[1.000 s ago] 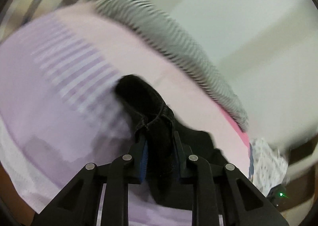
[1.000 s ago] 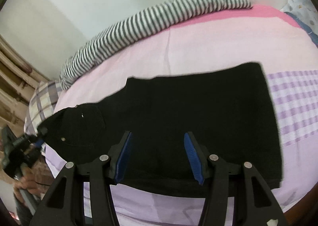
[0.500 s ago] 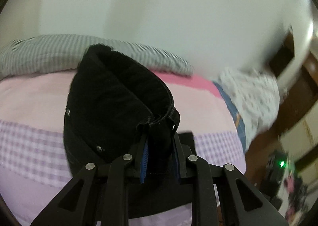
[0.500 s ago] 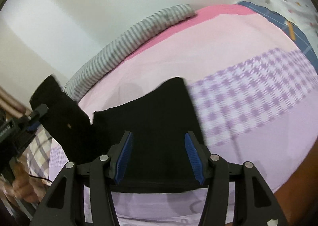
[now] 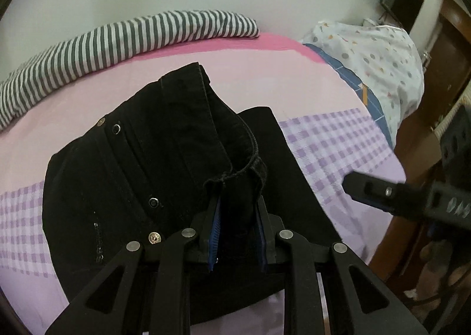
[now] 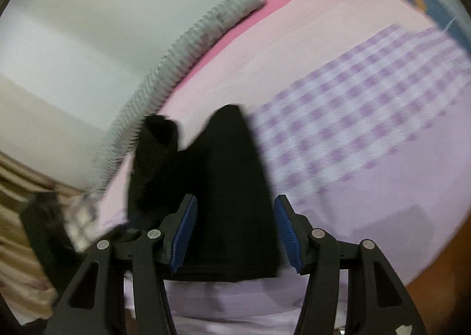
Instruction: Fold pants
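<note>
Black pants lie on the bed, partly folded over themselves. My left gripper is shut on a bunched piece of the waistband and holds it up over the flat layer beneath. The button fly and rivets face up in the left wrist view. My right gripper is open, hovering over the flat end of the pants with its blue pads clear of the cloth. The lifted part shows to its left. One right gripper finger pokes in from the right of the left wrist view.
The bed has a pink and purple-checked sheet. A grey-and-white striped bolster runs along the wall behind. A white dotted pillow sits at the far right. The bed's wooden edge is close on the right.
My left gripper has swung the held waistband across to the right and rolled level, laying the top part over the legs. My right gripper has drifted toward the pants' right end.
</note>
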The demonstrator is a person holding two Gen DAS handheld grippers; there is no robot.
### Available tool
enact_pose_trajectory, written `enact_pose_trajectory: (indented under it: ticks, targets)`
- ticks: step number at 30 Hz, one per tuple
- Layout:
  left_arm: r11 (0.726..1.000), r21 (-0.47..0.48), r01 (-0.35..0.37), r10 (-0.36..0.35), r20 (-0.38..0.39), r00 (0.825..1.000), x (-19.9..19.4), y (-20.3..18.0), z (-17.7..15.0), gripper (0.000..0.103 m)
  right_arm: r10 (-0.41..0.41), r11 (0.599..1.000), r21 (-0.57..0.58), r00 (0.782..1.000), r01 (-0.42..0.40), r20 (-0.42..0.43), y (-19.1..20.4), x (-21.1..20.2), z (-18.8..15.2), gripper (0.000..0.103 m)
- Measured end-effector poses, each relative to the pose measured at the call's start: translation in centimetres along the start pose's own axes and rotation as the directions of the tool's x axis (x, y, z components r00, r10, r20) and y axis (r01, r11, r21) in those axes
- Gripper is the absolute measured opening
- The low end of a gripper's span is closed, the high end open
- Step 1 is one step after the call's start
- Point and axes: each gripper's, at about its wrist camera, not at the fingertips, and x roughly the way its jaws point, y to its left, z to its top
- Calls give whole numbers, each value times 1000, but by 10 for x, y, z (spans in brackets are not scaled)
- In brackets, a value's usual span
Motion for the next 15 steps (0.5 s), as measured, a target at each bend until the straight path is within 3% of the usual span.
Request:
enact_pose_trajectory:
  ticks: [3,5,8,12,15]
  targets:
    - [999,29,25,-25,0,1000,-2,3,-5,27,130,991,36,990,-128,-50,4,17,6,53]
    - [998,30,56,-56,0,998,-5,4,-4,32,165,985,52,984,-162,-70,6,27,8,53]
    - [993,26,114,-113,-14,993,-12,7,-7,33,158,987,39,982,-155,-101,11,42,9,53]
    - [991,33,132,-132,-21,991,-33,19,-14,35,177,984,49,975,-172,-132,14,54,6,53]
    - [994,-13,110,-110,1,994,-50,43,-18,42,162,987,36,977,-158,-140,15,54,5,53]
